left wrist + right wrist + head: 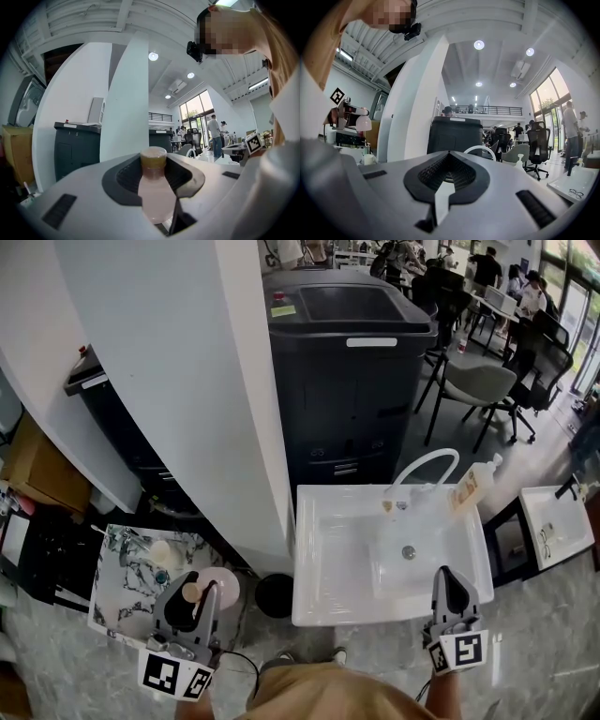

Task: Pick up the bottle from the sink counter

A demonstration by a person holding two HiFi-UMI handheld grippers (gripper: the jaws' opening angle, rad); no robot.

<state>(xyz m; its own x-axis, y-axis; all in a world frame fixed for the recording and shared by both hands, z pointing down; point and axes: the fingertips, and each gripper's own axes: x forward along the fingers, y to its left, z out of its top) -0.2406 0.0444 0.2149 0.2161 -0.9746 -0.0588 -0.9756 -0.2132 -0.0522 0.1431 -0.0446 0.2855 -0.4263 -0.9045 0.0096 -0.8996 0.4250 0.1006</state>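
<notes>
Left gripper (190, 601) clamps pink bottle (153, 192) below cap, cap up, above marble counter (122, 563) left of sink (323, 559); right gripper (447, 174) closed, empty. Keep squeeze steady, bottle vertical; smooth plastic may slip

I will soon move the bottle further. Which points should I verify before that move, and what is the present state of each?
1. Bottle is between the jaws of the left hand-held gripper: ok, the pads press on it.
2. Cap is on the bottle: ok.
3. Bottle is off the sink counter: ok, it is held to the counter's left.
4. Right hand-held gripper is empty: ok, jaws together.
5. Grip is firm enough for carrying: cannot tell.
</notes>
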